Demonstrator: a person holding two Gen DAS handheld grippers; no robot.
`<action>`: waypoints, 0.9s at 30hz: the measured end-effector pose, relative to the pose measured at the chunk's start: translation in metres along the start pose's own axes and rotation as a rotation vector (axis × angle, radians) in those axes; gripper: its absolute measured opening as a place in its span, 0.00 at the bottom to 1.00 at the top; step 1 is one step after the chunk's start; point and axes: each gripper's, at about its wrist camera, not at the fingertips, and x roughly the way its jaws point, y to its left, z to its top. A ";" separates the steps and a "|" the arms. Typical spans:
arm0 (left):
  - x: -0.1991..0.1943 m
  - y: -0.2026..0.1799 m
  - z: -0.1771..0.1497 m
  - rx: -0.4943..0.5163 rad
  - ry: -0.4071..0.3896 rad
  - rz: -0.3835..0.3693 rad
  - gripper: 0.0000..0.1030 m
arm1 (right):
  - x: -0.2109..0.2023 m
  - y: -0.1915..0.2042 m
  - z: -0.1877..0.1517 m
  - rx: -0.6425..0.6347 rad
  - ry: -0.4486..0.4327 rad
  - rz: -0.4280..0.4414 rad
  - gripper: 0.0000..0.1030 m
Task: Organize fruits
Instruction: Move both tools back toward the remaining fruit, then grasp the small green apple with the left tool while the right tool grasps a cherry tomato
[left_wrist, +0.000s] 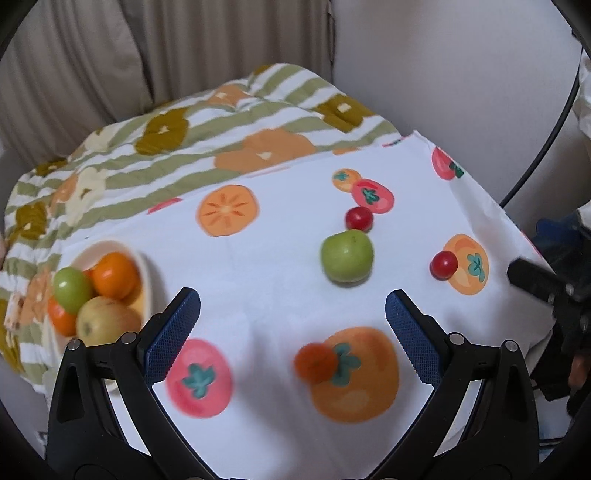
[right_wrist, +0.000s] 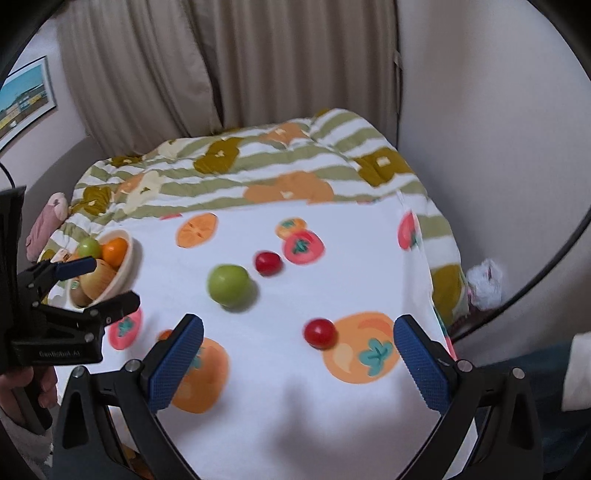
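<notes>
A: Start at the left. What's in the bowl (left_wrist: 146, 280)?

B: At nine o'clock on the printed cloth (left_wrist: 258, 288) it holds two oranges, a small green fruit and a yellowish apple. Loose on the cloth: a small orange tomato (left_wrist: 317, 362) at about six o'clock in the left wrist view, a green apple (left_wrist: 347, 256) near centre, and two red cherry tomatoes, one (left_wrist: 359, 218) just beyond the apple at twelve, the other (left_wrist: 443, 264) at three.

A: And the tongs?

B: Both released. The left gripper (left_wrist: 291, 314) is spread wide with nothing between its blue pads (left_wrist: 173, 332); the right gripper (right_wrist: 298, 349) likewise, the near red tomato (right_wrist: 320, 333) lying ahead of its opening.

A: How will they handle?

B: I'd judge the tomatoes light, smooth-skinned and easily crushed, and likely to roll on soft bedding. Take each across its widest girth, gently. The apple looks firm and heavier; it should tolerate a harder squeeze across its middle.
</notes>
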 end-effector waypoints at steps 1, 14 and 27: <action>0.004 -0.003 0.002 0.006 0.007 -0.001 1.00 | 0.003 -0.004 -0.003 0.013 0.003 0.000 1.00; 0.068 -0.039 0.022 0.041 0.104 -0.025 0.93 | 0.042 -0.015 -0.028 0.073 0.072 -0.064 0.97; 0.107 -0.045 0.025 0.051 0.195 -0.038 0.61 | 0.084 -0.011 -0.027 0.038 0.175 -0.081 0.78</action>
